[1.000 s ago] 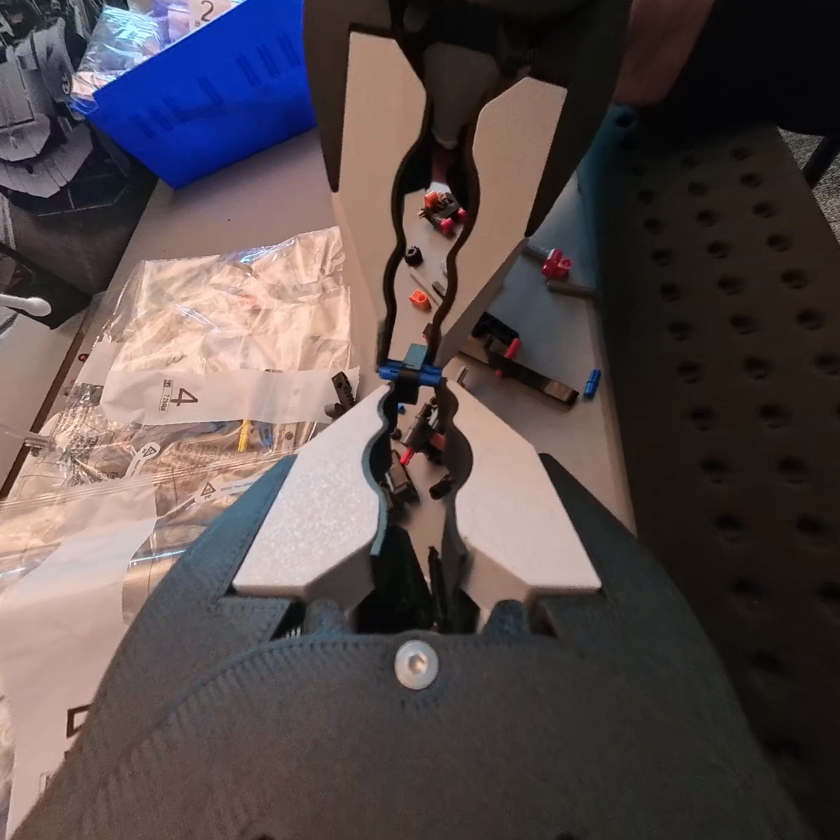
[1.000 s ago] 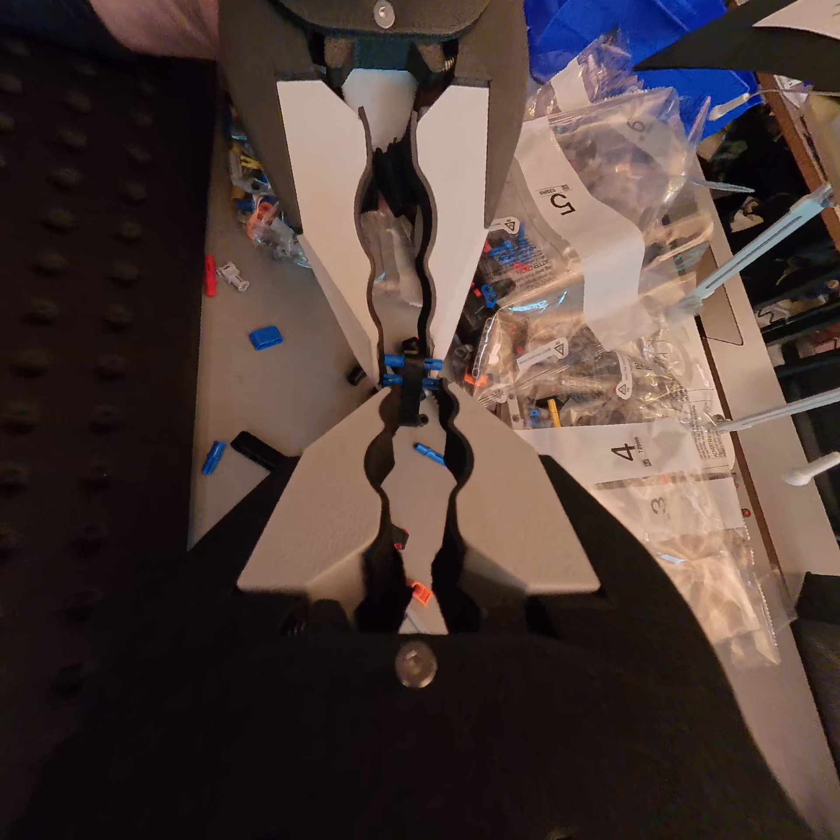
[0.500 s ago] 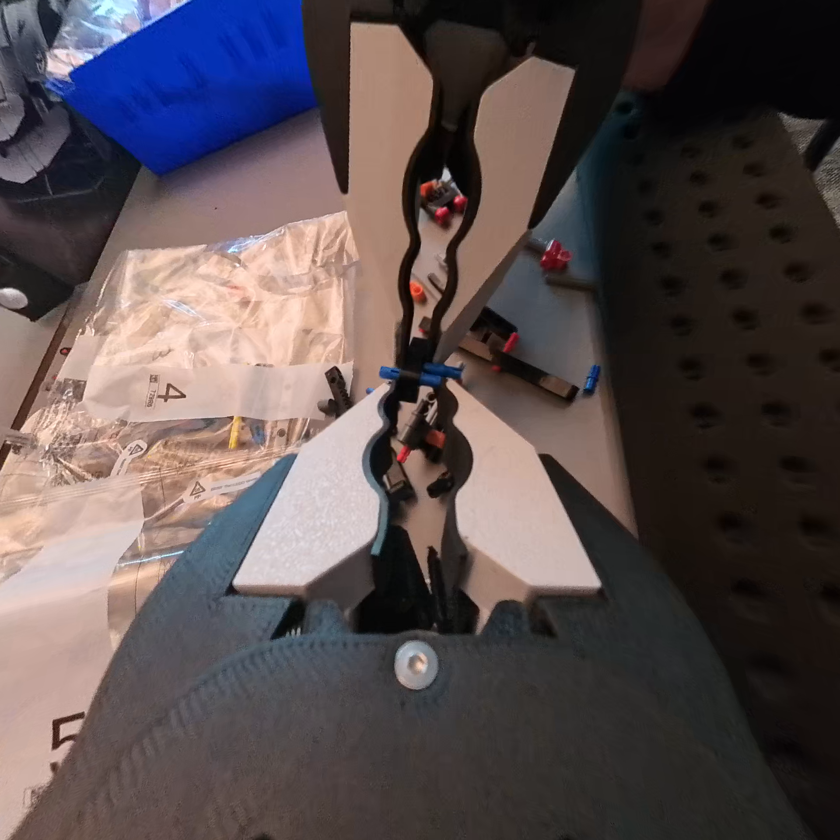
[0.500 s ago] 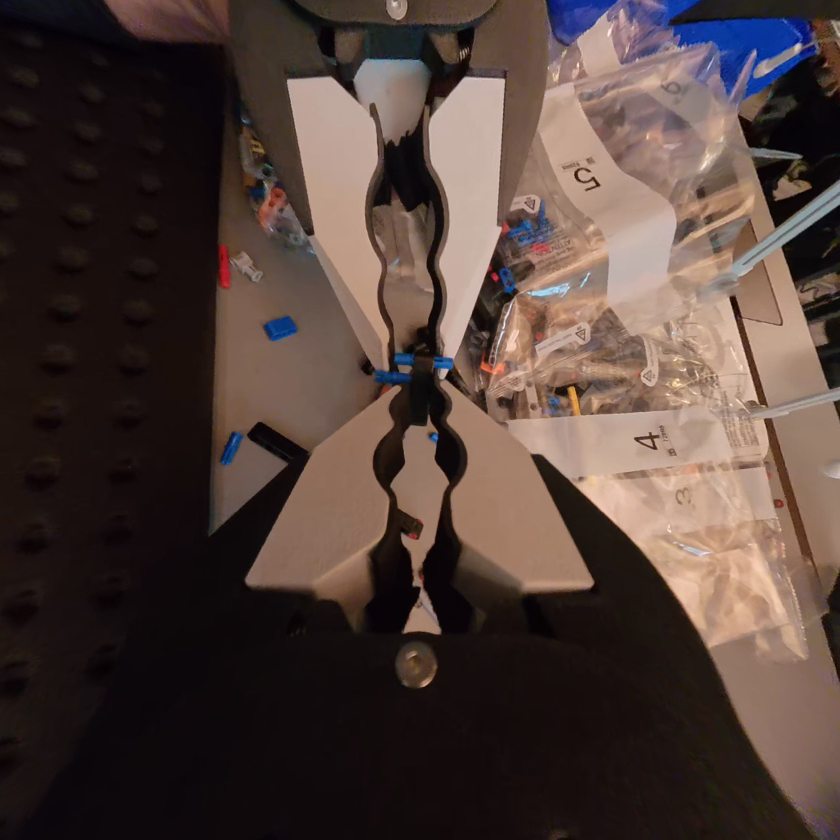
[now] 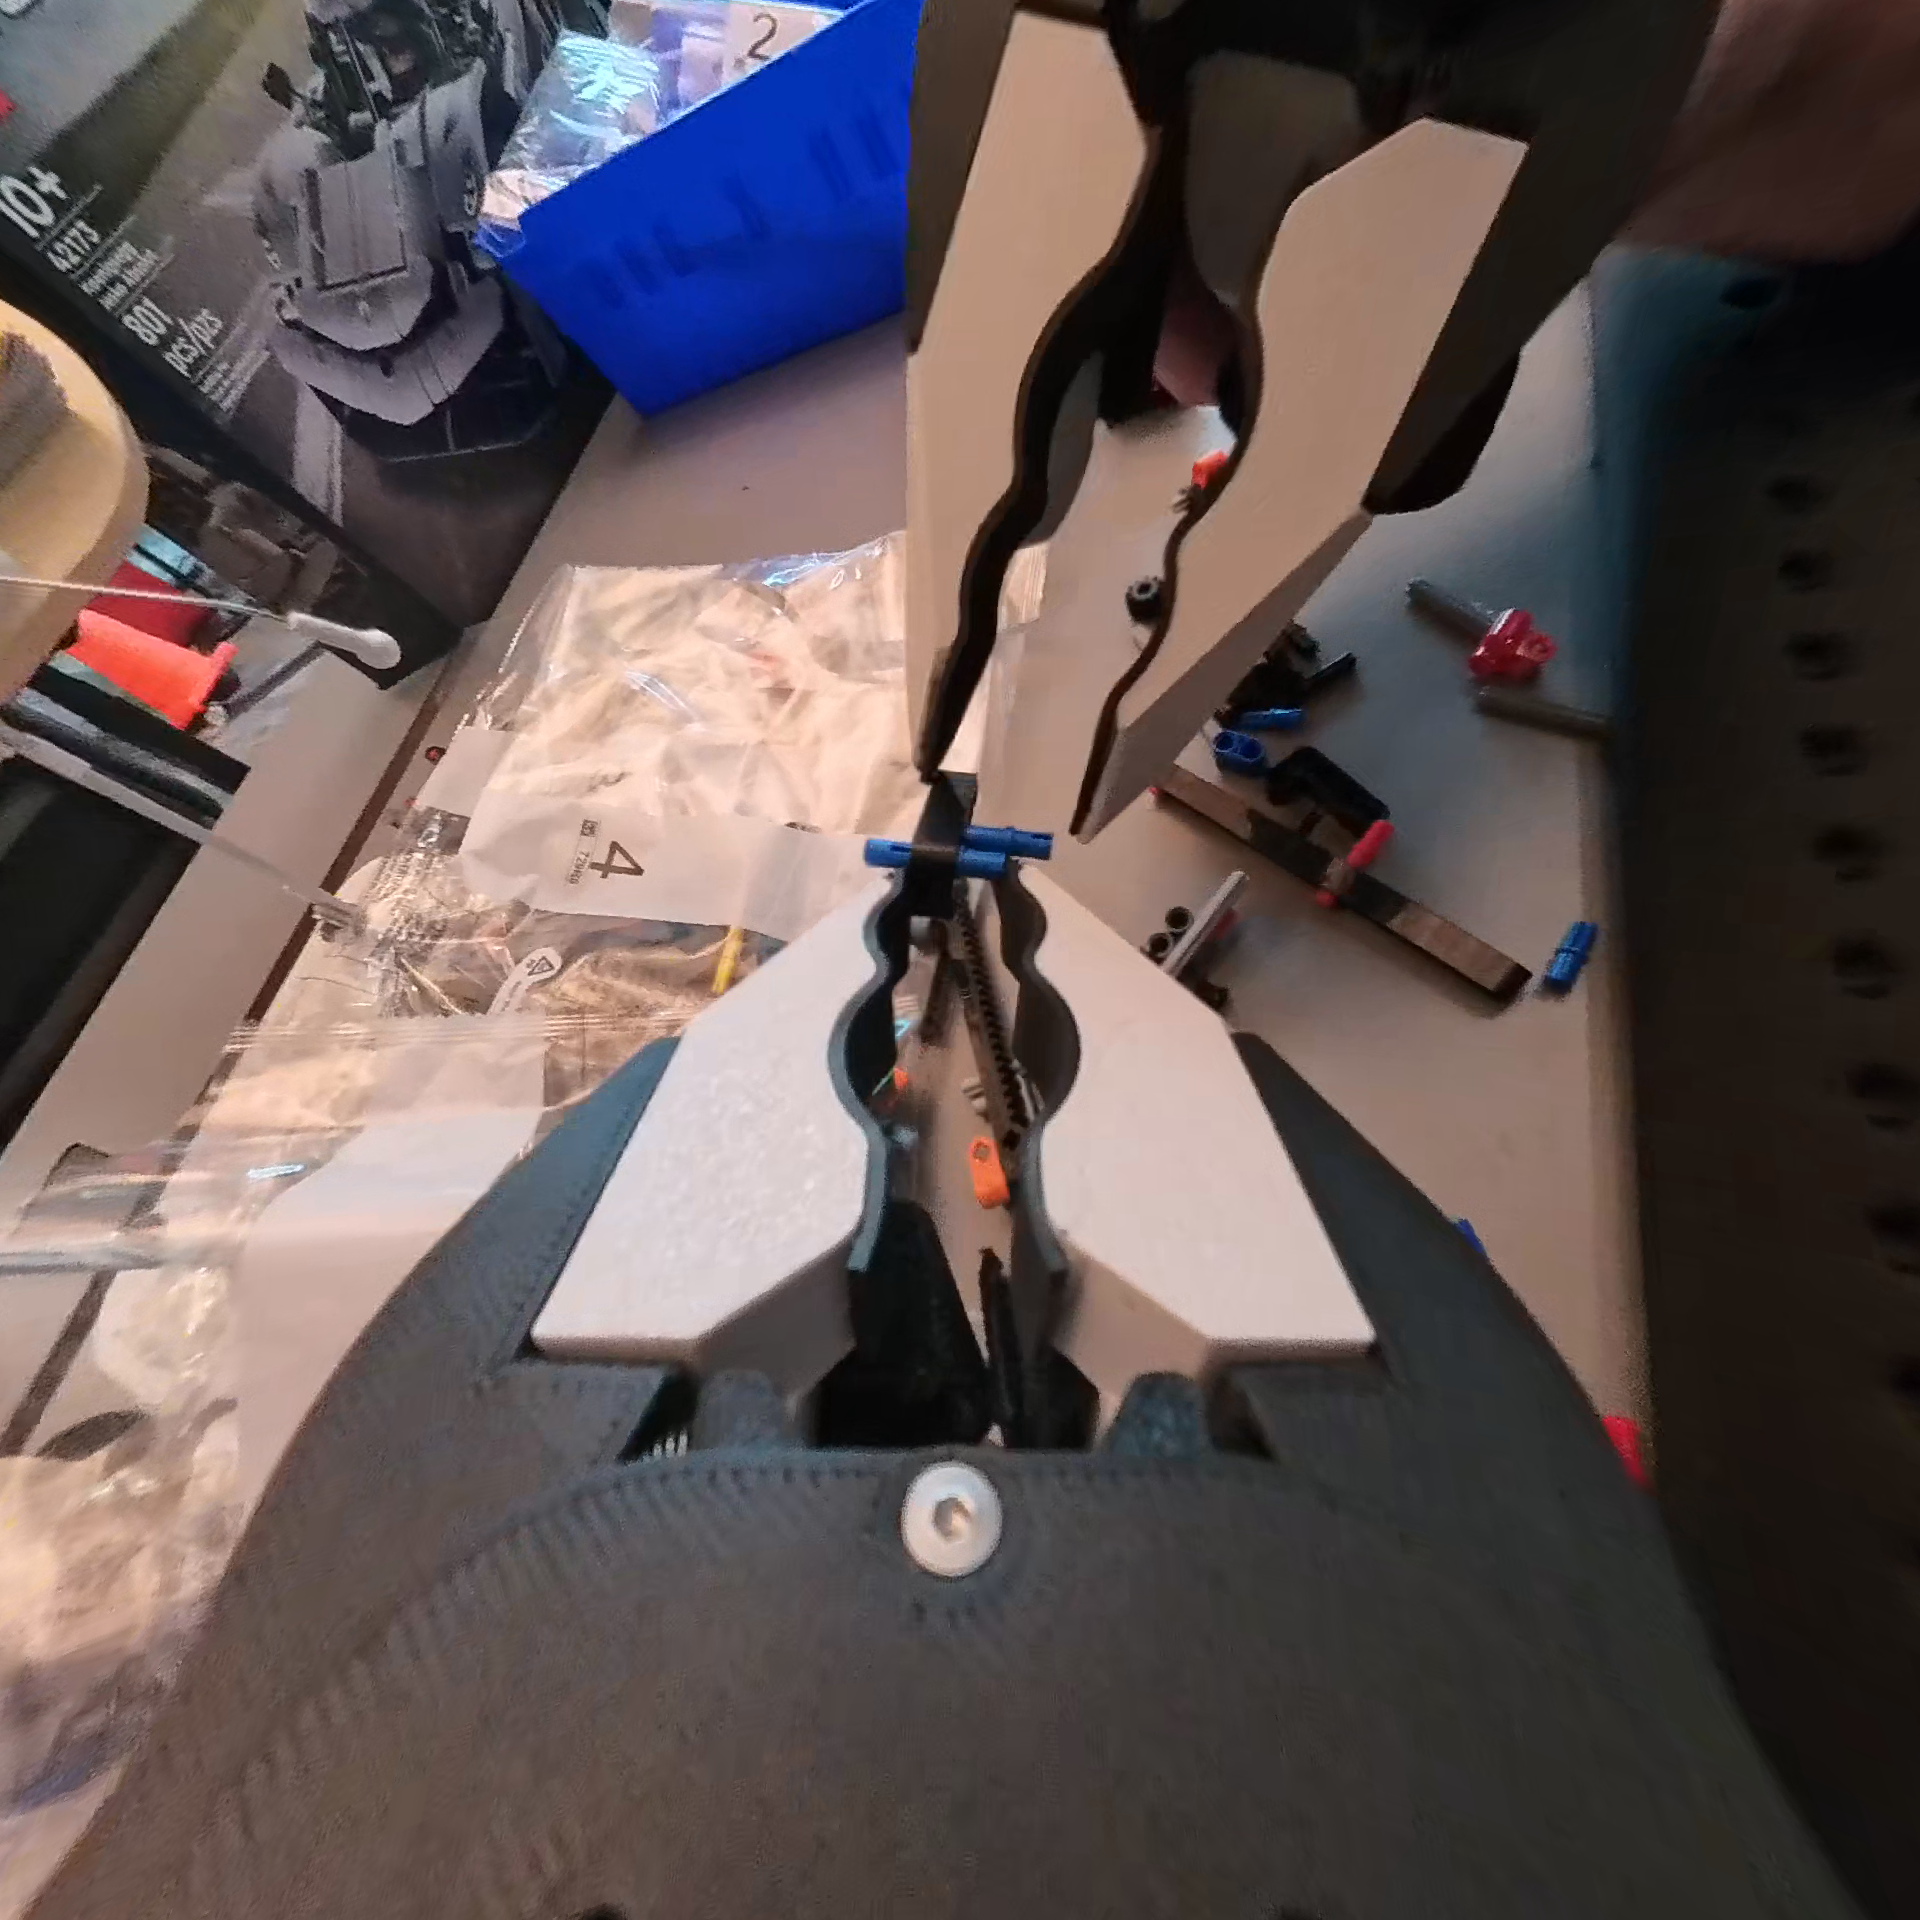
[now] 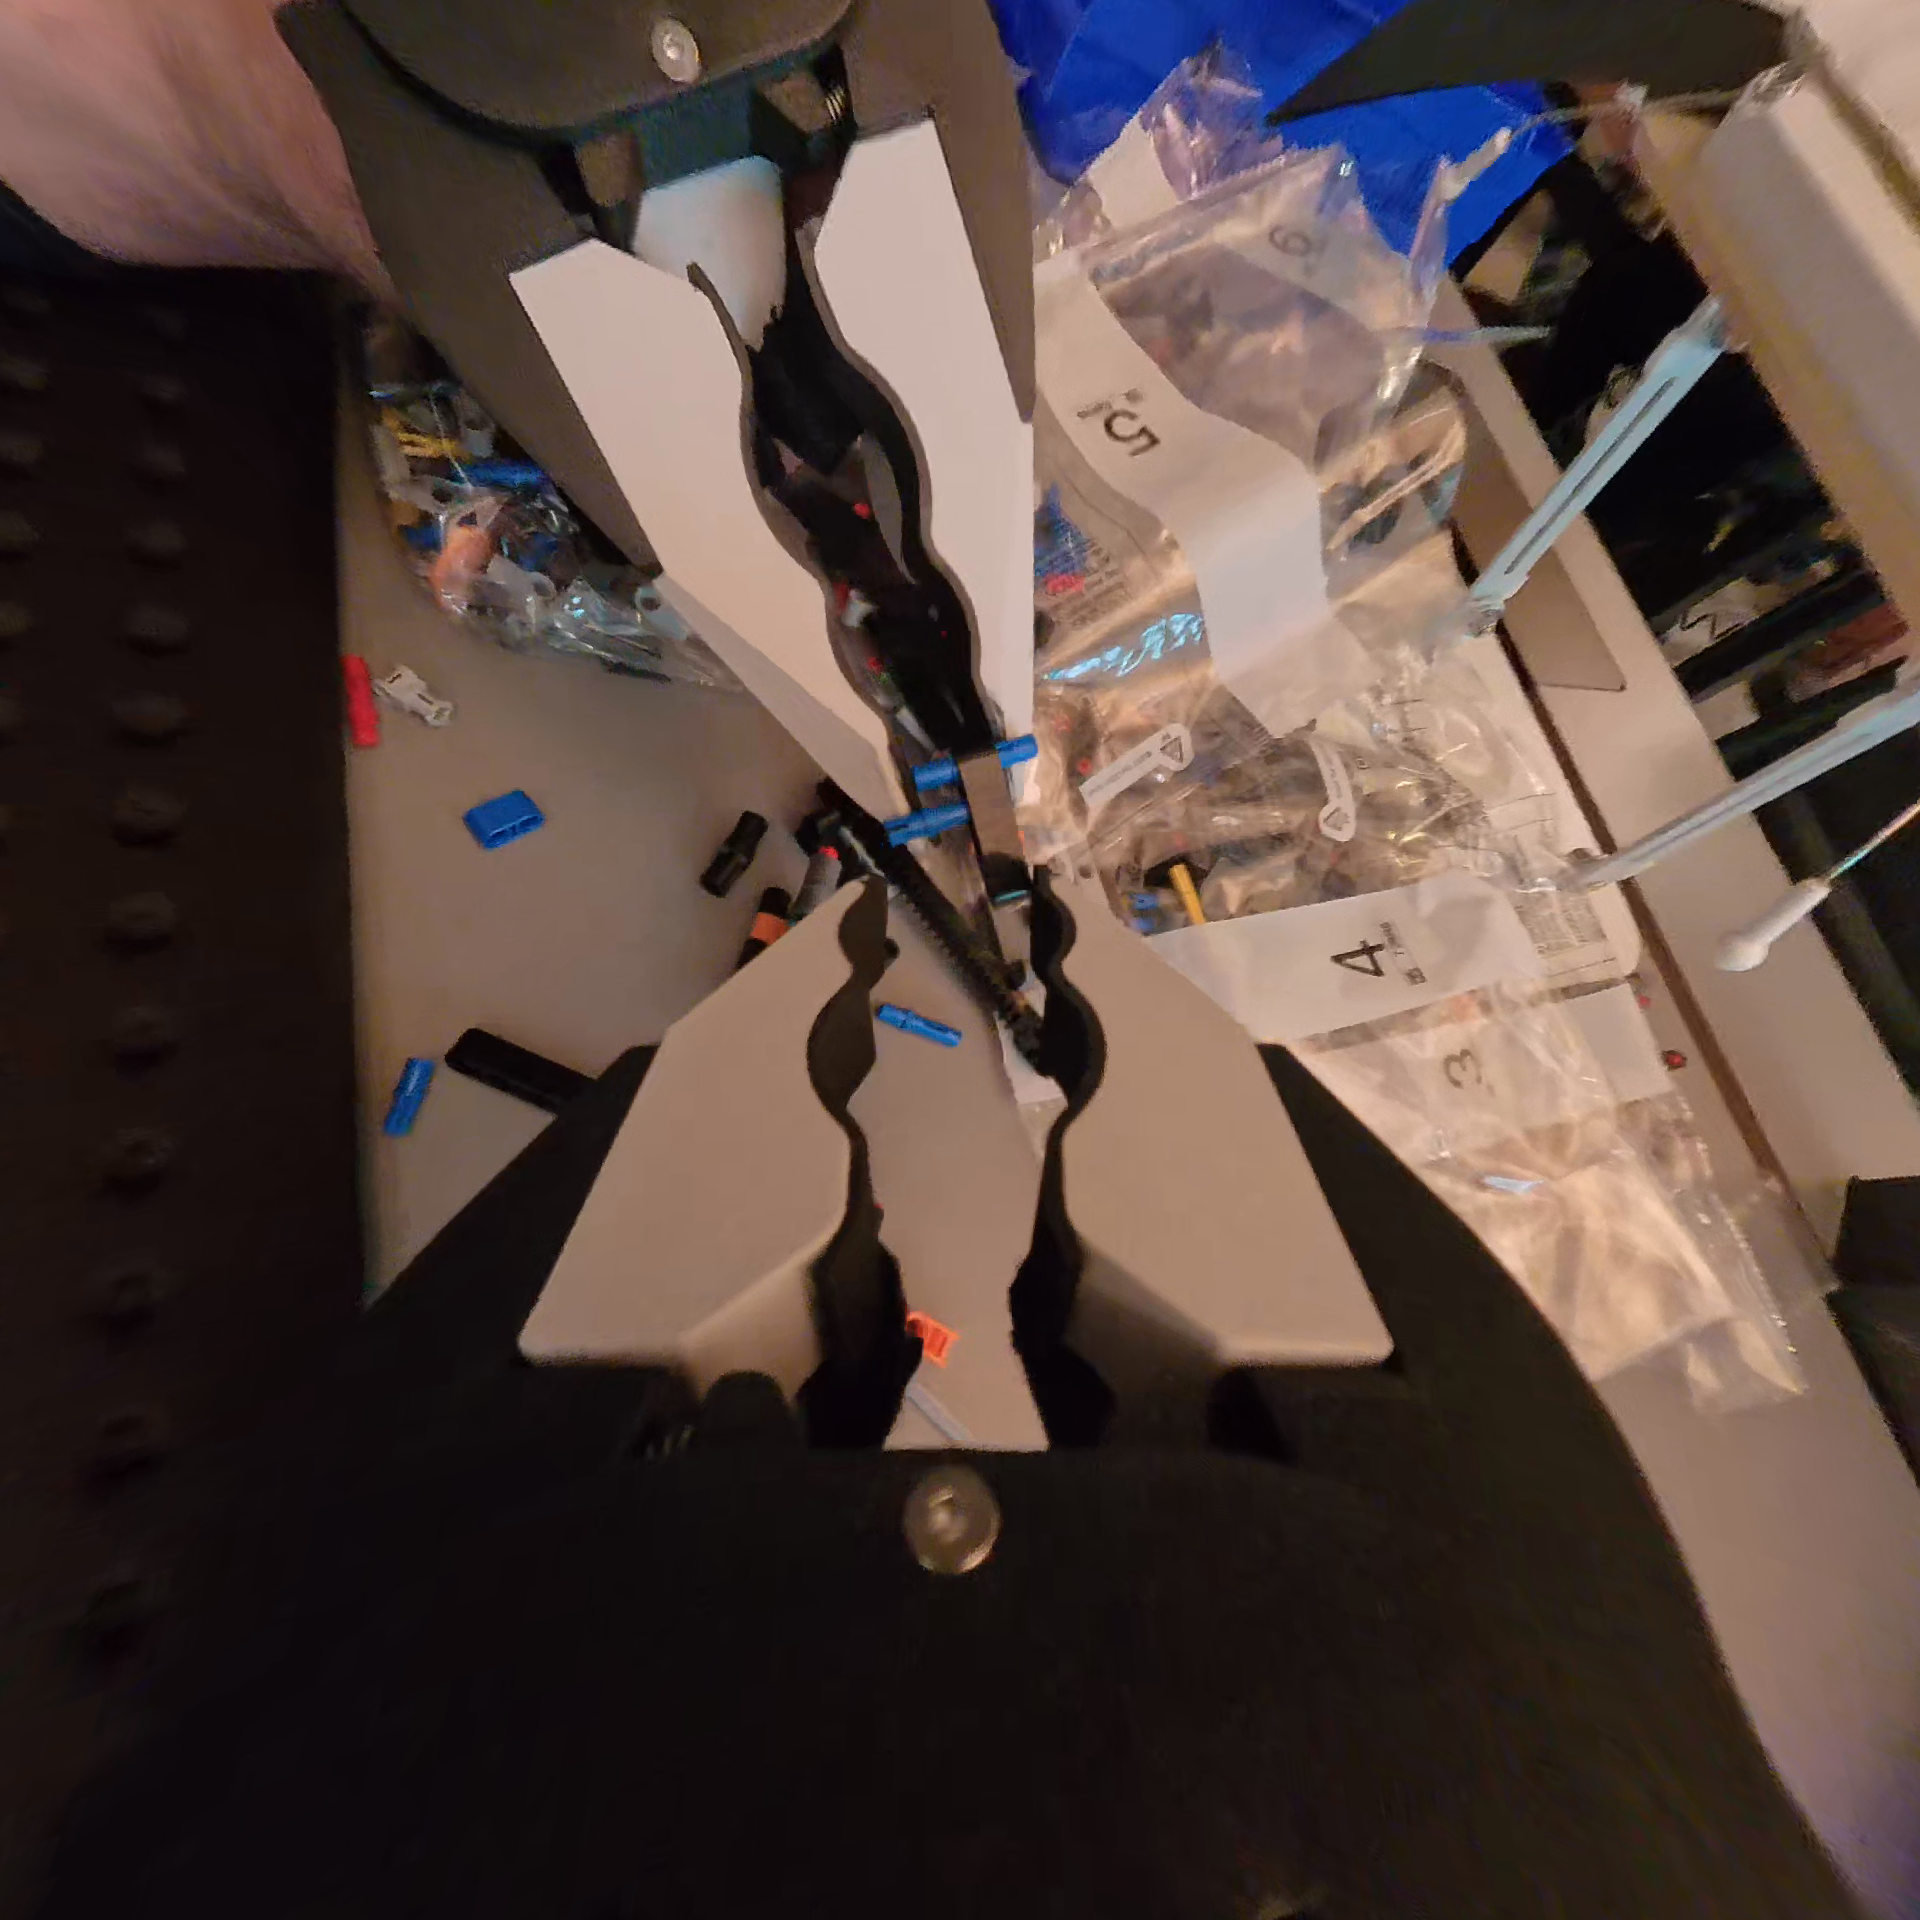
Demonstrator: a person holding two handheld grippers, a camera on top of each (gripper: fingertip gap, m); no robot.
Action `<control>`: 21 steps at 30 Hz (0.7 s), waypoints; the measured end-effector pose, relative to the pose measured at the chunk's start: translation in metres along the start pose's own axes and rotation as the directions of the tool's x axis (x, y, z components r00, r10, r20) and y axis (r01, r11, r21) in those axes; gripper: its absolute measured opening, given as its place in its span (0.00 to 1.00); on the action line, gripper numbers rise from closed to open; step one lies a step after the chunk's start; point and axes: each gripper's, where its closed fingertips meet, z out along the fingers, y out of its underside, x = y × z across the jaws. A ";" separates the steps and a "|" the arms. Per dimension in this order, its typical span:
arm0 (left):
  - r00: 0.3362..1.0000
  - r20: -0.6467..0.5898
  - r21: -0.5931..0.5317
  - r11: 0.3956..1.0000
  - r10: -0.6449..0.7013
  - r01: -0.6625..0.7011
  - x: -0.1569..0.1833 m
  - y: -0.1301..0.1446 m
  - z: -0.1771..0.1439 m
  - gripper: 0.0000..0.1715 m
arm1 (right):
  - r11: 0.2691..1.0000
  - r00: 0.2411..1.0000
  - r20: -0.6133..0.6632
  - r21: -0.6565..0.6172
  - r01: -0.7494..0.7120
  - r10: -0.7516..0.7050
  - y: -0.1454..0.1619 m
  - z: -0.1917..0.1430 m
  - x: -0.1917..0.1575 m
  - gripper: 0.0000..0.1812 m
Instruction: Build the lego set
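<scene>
My left gripper is shut on a small black beam with blue pins and holds it above the table. My right gripper reaches in from above in the left wrist view, jaws apart; one fingertip is at the top of the beam. In the right wrist view, my right gripper is open and empty. The left gripper comes from the top there, holding the beam with blue pins just beyond the right fingertips.
Clear numbered bags of parts lie left of the grippers. A blue bin and the set's box stand behind. Loose pieces lie on the table: a black toothed rack, a blue piece, a red piece. A black perforated mat borders the table. My left and right fingertips are right by each other. The blue piece is about 11 centimetres from both grippers' fingertips.
My right gripper has opened and let go of the black beam, drawing back a little. My left gripper still holds the beam.
</scene>
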 end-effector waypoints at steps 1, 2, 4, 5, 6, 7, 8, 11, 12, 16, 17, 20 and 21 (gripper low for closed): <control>1.000 -0.008 0.007 1.000 -0.008 0.008 0.001 -0.001 0.000 0.09 | 1.000 1.000 0.001 0.011 0.003 -0.003 -0.002 0.000 0.000 0.14; 1.000 -0.013 0.017 1.000 -0.011 0.011 0.001 -0.002 -0.001 0.09 | 1.000 1.000 -0.005 0.006 0.006 -0.006 -0.001 0.001 0.000 0.15; 1.000 -0.029 0.047 0.999 -0.004 0.005 0.004 -0.007 -0.003 0.09 | 0.999 0.999 -0.021 -0.013 0.036 -0.036 0.001 0.003 0.000 0.11; 0.999 -0.047 0.055 0.998 -0.003 0.006 0.008 -0.009 -0.003 0.09 | 0.998 0.998 -0.042 -0.017 0.053 -0.053 0.001 0.003 0.002 0.06; 0.999 -0.051 0.051 0.999 0.001 0.002 0.009 -0.008 -0.002 0.09 | 0.998 0.997 -0.048 -0.025 0.064 -0.066 0.002 0.003 0.002 0.04; 0.999 -0.051 0.045 0.999 0.008 -0.006 0.010 -0.007 -0.002 0.09 | 0.998 0.997 -0.040 -0.032 0.063 -0.064 0.003 0.004 0.001 0.03; 0.999 -0.052 0.044 0.999 0.012 -0.009 0.010 -0.007 -0.001 0.09 | 0.997 0.997 -0.039 -0.038 0.066 -0.067 0.004 0.003 0.001 0.04; 0.999 -0.054 0.057 0.998 0.008 -0.005 0.010 -0.008 -0.004 0.10 | 0.995 0.994 -0.047 -0.034 0.098 -0.100 0.002 0.002 0.000 0.03; 0.998 -0.055 0.060 0.998 0.009 -0.006 0.010 -0.008 -0.005 0.10 | 0.994 0.993 -0.051 -0.034 0.101 -0.103 0.002 0.002 0.000 0.03; 0.998 -0.065 0.077 0.997 0.000 0.005 0.011 -0.011 -0.007 0.14 | 0.993 0.992 -0.061 -0.024 0.112 -0.113 0.000 0.000 0.001 0.03; 0.998 -0.067 0.077 0.997 0.004 0.002 0.011 -0.012 -0.007 0.14 | 0.993 0.991 -0.060 -0.022 0.118 -0.119 -0.001 0.000 0.001 0.03; 0.998 -0.059 0.064 0.998 0.005 -0.001 0.010 -0.009 -0.006 0.17 | 0.990 0.989 -0.059 -0.031 0.134 -0.136 0.000 0.001 -0.001 0.03; 0.998 -0.055 0.065 0.998 0.003 0.001 0.009 -0.010 -0.006 0.18 | 0.990 0.989 -0.059 -0.031 0.137 -0.139 0.000 0.001 -0.001 0.03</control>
